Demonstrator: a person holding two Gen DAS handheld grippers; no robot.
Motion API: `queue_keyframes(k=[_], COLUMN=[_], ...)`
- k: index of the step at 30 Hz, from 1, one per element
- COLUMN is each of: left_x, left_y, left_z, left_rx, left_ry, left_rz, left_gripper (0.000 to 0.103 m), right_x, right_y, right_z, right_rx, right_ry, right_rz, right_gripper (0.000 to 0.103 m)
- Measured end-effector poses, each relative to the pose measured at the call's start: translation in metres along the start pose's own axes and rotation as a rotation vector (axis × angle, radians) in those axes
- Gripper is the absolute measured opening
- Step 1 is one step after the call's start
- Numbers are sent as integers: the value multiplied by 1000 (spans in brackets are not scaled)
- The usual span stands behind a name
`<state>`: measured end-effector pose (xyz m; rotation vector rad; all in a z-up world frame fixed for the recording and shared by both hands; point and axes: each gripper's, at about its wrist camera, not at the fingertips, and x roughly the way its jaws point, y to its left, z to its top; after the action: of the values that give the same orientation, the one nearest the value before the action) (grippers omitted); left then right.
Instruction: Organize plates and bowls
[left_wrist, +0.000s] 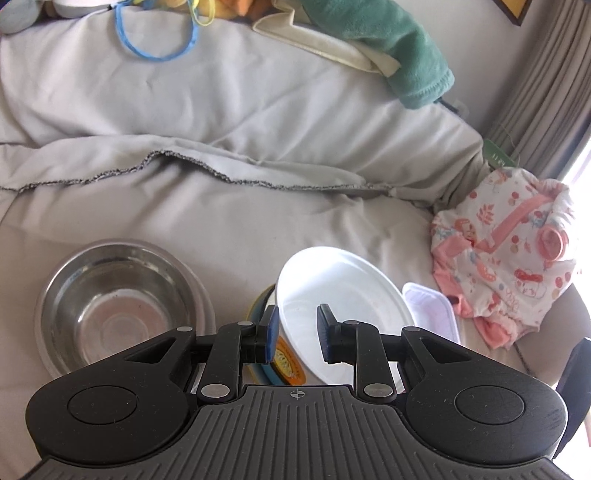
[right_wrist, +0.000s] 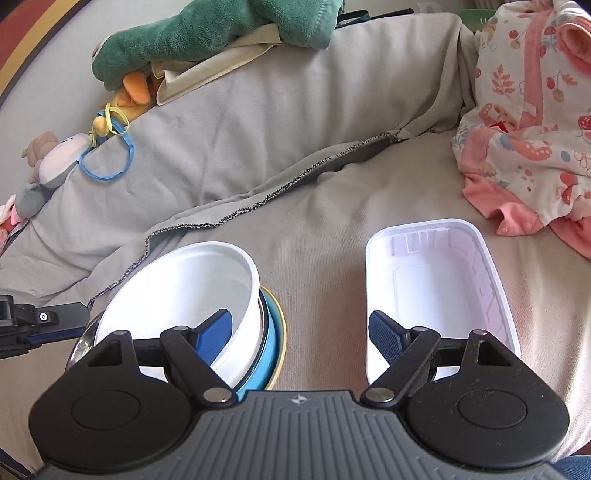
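Note:
On the grey couch cover, a white plastic bowl (left_wrist: 343, 288) (right_wrist: 177, 280) sits tilted in a blue bowl with a yellow rim (left_wrist: 284, 363) (right_wrist: 275, 332). My left gripper (left_wrist: 297, 332) is shut on the white bowl's near-left rim, one pad outside the wall and one inside. An empty steel bowl (left_wrist: 110, 306) stands just left of the stack. My right gripper (right_wrist: 301, 334) hangs open and holds nothing. Its left finger is over the white bowl, and its right finger is at the near corner of a white rectangular tub (right_wrist: 439, 280) (left_wrist: 432, 310).
A pink patterned garment (left_wrist: 509, 258) (right_wrist: 524, 110) lies bunched at the right. Along the couch back lie a green plush (right_wrist: 207, 37), a blue ring (left_wrist: 155, 37) and small soft toys (right_wrist: 55, 158). A frayed fold of the cover (right_wrist: 258, 203) runs behind the bowls.

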<state>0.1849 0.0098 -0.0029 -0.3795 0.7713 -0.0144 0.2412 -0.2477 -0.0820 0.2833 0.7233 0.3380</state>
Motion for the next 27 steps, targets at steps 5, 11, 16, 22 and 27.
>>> queue_keyframes(k=[5, 11, 16, 22, 27], left_x=[9, 18, 29, 52, 68], left_y=[9, 22, 27, 28, 31], left_z=[-4, -8, -11, -6, -5], left_rx=[-31, -77, -107, -115, -115], left_ry=[25, 52, 90, 145, 161], left_rz=[1, -13, -28, -10, 27], left_gripper=[26, 29, 34, 34, 34], right_x=[7, 10, 12, 21, 38], right_y=[2, 8, 12, 10, 9], right_z=[-3, -6, -6, -3, 4], right_rx=[-12, -27, -39, -8, 34], right_ry=[21, 41, 51, 107, 198], right_rz=[-20, -22, -27, 5, 76], right_gripper=[82, 82, 82, 82, 76])
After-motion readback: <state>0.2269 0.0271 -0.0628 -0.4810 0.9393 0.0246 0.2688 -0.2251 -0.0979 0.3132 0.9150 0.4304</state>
